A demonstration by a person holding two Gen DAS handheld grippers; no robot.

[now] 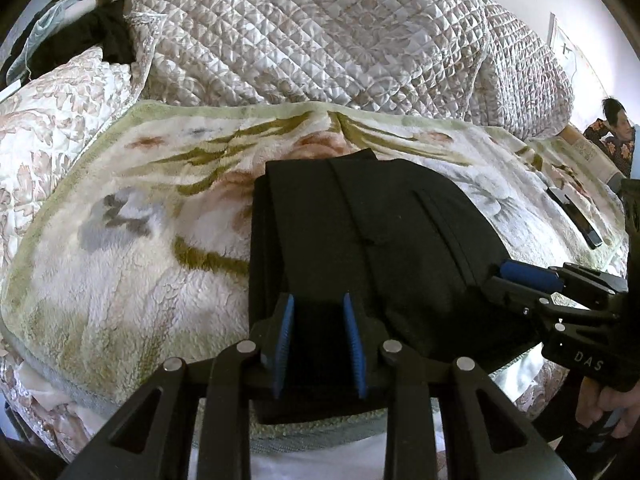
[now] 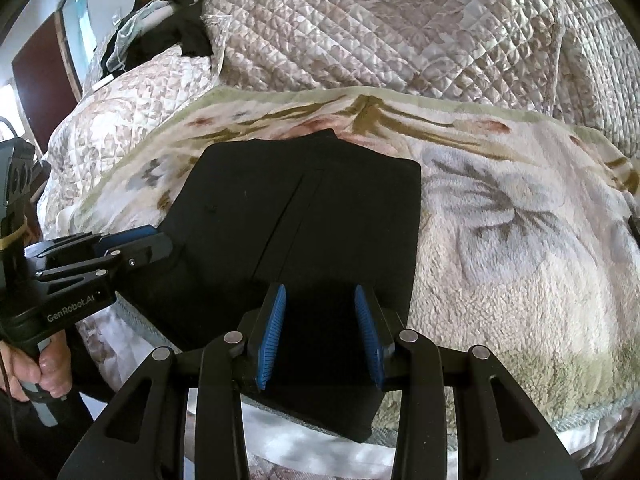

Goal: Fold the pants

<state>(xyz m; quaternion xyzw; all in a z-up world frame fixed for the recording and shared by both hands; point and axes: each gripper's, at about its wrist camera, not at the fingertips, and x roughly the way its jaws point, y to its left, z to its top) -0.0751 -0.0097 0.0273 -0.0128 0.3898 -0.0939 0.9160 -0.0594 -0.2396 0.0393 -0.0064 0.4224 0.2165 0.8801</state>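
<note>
A quilted bedspread point(image 1: 320, 32) with a faded leaf print covers the far part of the bed and rises behind the work area. In front of it lies a plush floral blanket point(image 1: 120, 216), cream with green, pink and grey motifs, spread flat and reaching the near edge of the bed. The black pants point(image 1: 360, 232) rest on this blanket near its front edge, folded into a compact rectangular stack with visible layered edges and a seam running front to back; the near end of the stack overhangs the blanket hem slightly. A heap of dark clothing point(image 1: 92, 36) sits at the far left corner, against the bedspread. The left gripper point(image 1: 319, 344) stands at the near edge of the pants, its blue-padded jaws parted with black cloth showing between them; nothing is clamped. The right gripper point(image 2: 320, 334) stands likewise at the near edge, jaws spread apart over the fabric, holding nothing. A slim dark remote-like object point(image 1: 576, 212) lies on the blanket to the right, well apart from the pants.
</note>
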